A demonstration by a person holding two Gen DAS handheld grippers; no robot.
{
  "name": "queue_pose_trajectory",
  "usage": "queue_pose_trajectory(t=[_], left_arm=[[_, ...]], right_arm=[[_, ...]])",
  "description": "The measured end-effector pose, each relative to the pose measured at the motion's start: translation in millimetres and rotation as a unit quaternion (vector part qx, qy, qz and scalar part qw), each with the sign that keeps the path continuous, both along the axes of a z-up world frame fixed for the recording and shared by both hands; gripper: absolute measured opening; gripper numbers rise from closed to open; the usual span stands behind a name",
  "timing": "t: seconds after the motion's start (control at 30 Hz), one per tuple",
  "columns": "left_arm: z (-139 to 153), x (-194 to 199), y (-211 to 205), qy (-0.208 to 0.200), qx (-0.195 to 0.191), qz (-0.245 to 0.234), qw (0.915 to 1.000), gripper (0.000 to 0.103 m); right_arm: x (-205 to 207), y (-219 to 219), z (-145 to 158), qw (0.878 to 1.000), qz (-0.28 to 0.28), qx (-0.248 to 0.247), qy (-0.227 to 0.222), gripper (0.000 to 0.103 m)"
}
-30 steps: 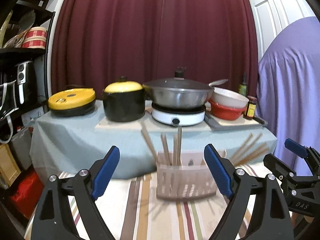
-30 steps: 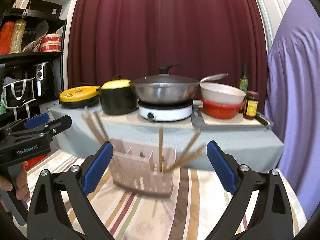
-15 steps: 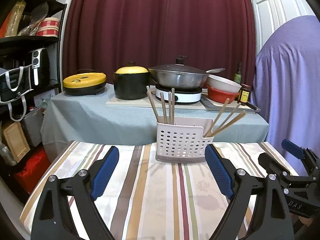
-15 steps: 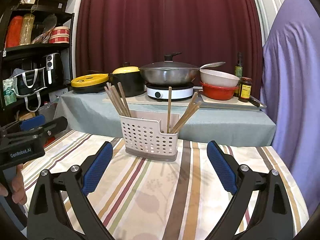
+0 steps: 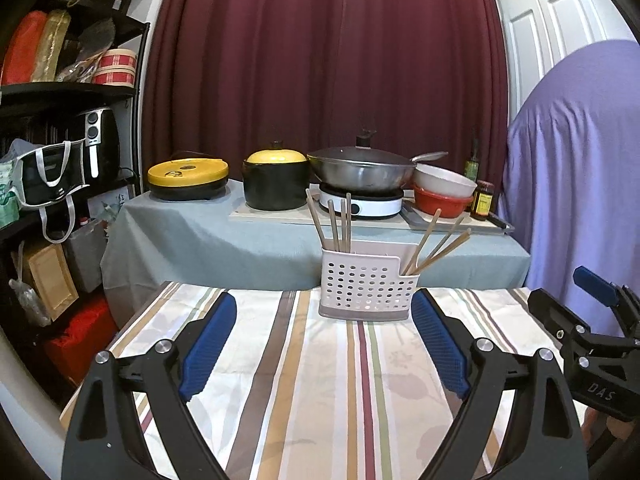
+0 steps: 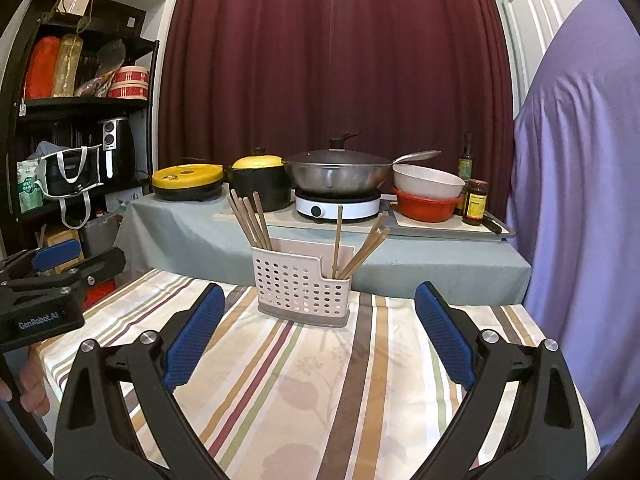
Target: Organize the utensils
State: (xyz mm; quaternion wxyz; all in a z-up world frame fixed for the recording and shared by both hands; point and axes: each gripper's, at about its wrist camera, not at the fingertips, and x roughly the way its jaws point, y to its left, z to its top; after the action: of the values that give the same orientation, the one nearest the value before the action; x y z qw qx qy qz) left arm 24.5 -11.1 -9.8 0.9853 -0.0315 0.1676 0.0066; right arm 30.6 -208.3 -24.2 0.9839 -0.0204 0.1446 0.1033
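A pale perforated utensil holder (image 5: pixel 366 286) (image 6: pixel 302 288) stands on the striped tablecloth (image 5: pixel 320 380) (image 6: pixel 320 380) near the table's far edge. Several wooden chopsticks (image 5: pixel 338 222) (image 6: pixel 250 220) stand in its left compartment, and more chopsticks (image 5: pixel 438 242) (image 6: pixel 362 248) lean rightward out of the right one. My left gripper (image 5: pixel 324 340) hangs open over the cloth, well short of the holder, with nothing between its blue pads. My right gripper (image 6: pixel 316 336) is open too, empty, and likewise back from the holder. Each gripper shows at the edge of the other's view.
Behind the table a grey-covered counter (image 5: pixel 208 228) carries a yellow-lidded cooker (image 5: pixel 188 176), a black pot (image 5: pixel 276 180), a wok on a hob (image 5: pixel 360 168), stacked bowls (image 5: pixel 442 192) and bottles. Dark shelves (image 5: pixel 60 140) stand at left, a purple-draped shape (image 5: pixel 572 168) at right.
Both grippers have drawn back from the holder, which now looks smaller and farther, with more striped cloth showing in front. Both stay open and empty.
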Motion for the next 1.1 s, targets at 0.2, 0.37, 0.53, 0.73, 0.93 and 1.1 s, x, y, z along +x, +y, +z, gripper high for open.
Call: queue_pose_trajectory(t=[0.2,0.37,0.53,0.73,0.93,1.1], left_arm=[[3,-7,0,-0.006,0.001,0.000,1.0000,0.086],[3,-10,0,-0.007,-0.001,-0.001,1.0000,0.087],[2,-11,-2,-0.006,0.000,-0.003,1.0000,0.087],[2,-13,-3,-0.007,-0.001,-0.003,1.0000,0.087],[3,-13,-3,-0.007,-0.001,-0.003,1.0000,0.087],[2,-14,-4,-0.006,-0.003,-0.004,1.0000,0.087]], right_arm=[[-4,1,2,1.000,0.003,-0.001,-0.004,0.094],[-9,1,4,1.000,0.002,-0.001,-0.009,0.094],[-10,1,4,1.000,0.002,-0.001,-0.010,0.094],[-11,1,5,1.000,0.002,-0.001,-0.011,0.094],[-13,1,6,1.000,0.002,-0.002,-0.013,0.094],[-14,1,7,1.000,0.003,-0.002,-0.014,0.094]])
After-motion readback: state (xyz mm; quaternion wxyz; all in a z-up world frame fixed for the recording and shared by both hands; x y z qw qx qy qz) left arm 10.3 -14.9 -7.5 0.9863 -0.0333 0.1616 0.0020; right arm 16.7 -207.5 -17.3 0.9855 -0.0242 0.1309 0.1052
